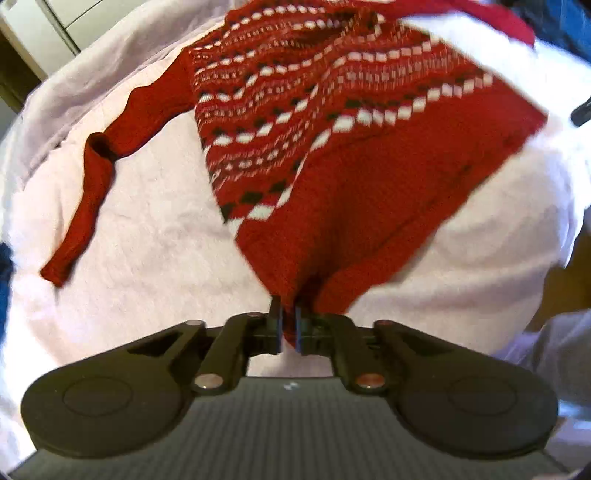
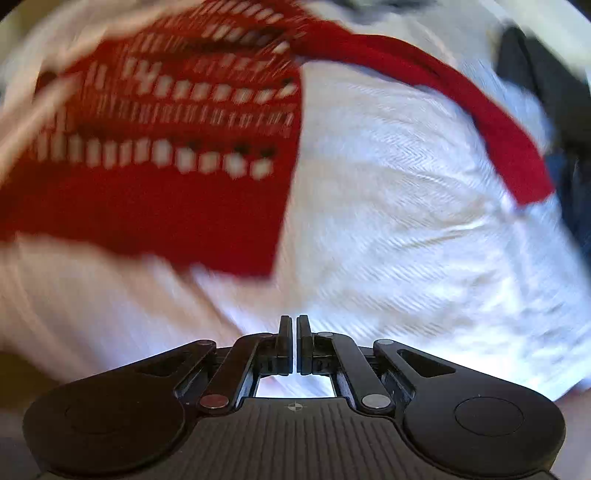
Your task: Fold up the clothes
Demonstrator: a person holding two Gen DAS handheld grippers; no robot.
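Observation:
A red knitted sweater [image 1: 354, 155] with white and black diamond bands lies on a pale pink blanket [image 1: 147, 240]. My left gripper [image 1: 289, 314] is shut on the sweater's plain red hem corner, which is lifted toward the camera. One sleeve [image 1: 92, 177] lies stretched out at the left. In the right wrist view the sweater [image 2: 166, 155] is at the upper left, blurred, and its other sleeve [image 2: 461, 110] runs to the right. My right gripper [image 2: 294, 325] is shut and empty, above the blanket [image 2: 406, 221], apart from the sweater.
Dark clothing [image 2: 546, 88] lies at the blanket's far right edge. A pale cabinet [image 1: 48, 22] stands beyond the blanket at the upper left. A dark blue item [image 1: 4, 280] shows at the left edge.

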